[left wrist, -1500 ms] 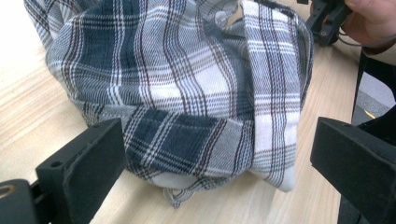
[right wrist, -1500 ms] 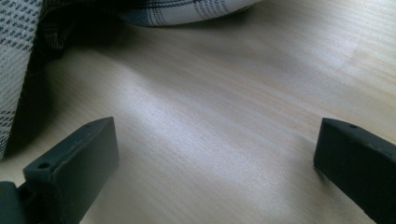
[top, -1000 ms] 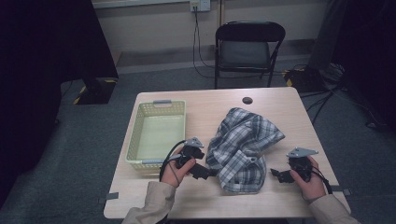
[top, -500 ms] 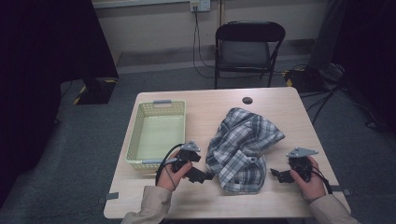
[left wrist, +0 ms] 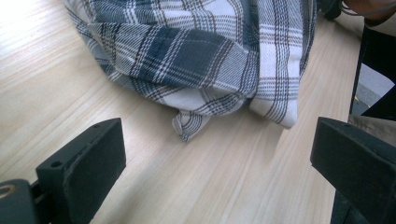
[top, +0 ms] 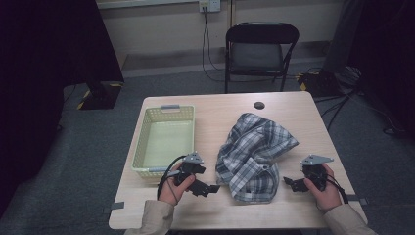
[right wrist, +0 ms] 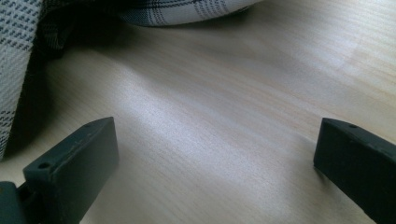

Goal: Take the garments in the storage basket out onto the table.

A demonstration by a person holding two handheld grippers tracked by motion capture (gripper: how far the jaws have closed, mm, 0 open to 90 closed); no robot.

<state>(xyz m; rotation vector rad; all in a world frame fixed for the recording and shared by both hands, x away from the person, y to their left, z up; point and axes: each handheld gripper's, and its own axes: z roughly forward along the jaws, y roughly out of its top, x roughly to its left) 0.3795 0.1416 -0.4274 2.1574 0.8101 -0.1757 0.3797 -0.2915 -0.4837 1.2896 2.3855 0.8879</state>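
- Pale wood-grain worktop (top: pixel 220 110) is carrying everything.
- Crumpled soft plaid shirt (top: pixel 254 154) is lying mid-worktop, right of the yellow lattice basket (top: pixel 164 139).
- Left gripper view is showing a small folded corner (left wrist: pixel 187 126) poking out.
- Left tongs (top: pixel 211 188) and right tongs (top: pixel 288 182) are gaping apart, flanking the shirt, gripping nothing.

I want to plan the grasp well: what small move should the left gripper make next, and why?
Probably ease the left gripper forward to the plaid shirt. Its jaws stand wide open, just short of the cloth, and a small folded corner lies on the table between them, apart from both.
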